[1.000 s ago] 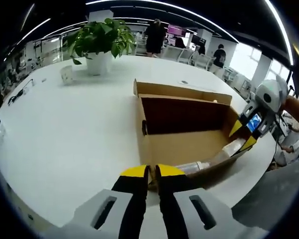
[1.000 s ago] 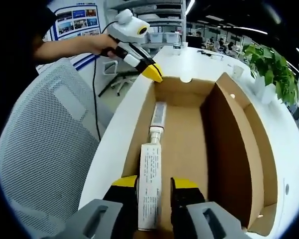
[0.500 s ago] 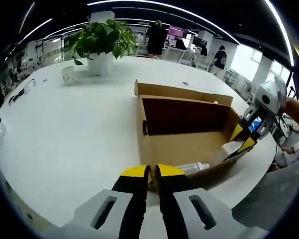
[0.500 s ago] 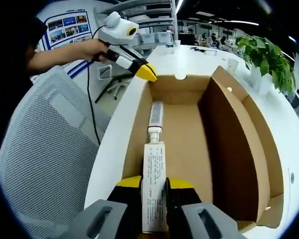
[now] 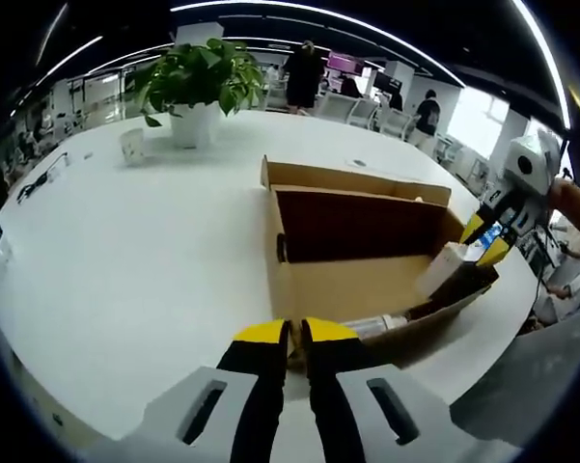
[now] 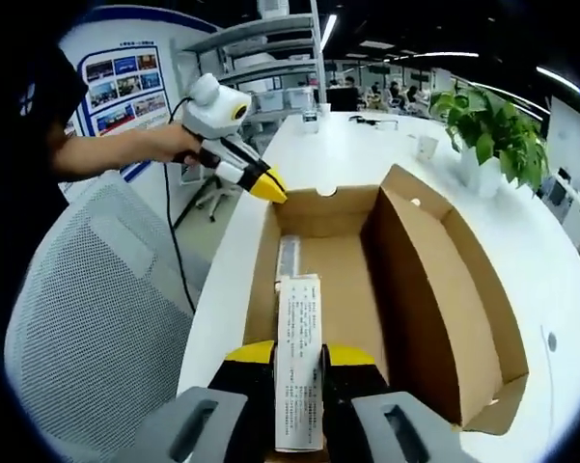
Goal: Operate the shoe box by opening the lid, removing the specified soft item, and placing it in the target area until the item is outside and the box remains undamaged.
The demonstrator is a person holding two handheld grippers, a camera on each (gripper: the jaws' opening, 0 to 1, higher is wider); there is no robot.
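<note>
Shoe box open on white surface. Right claw pinches white tube, its far end raised above the box floor. Left claw pressed together at the box's near end wall, apparently gripping its edge. Potted plant well apart.

An open-plan office. A long white table carries a potted plant, and beyond it people stand among desks and chairs under strip ceiling lights. The right gripper view adds a grey mesh office chair, a wall poster with photos, shelving and more desks farther back.
</note>
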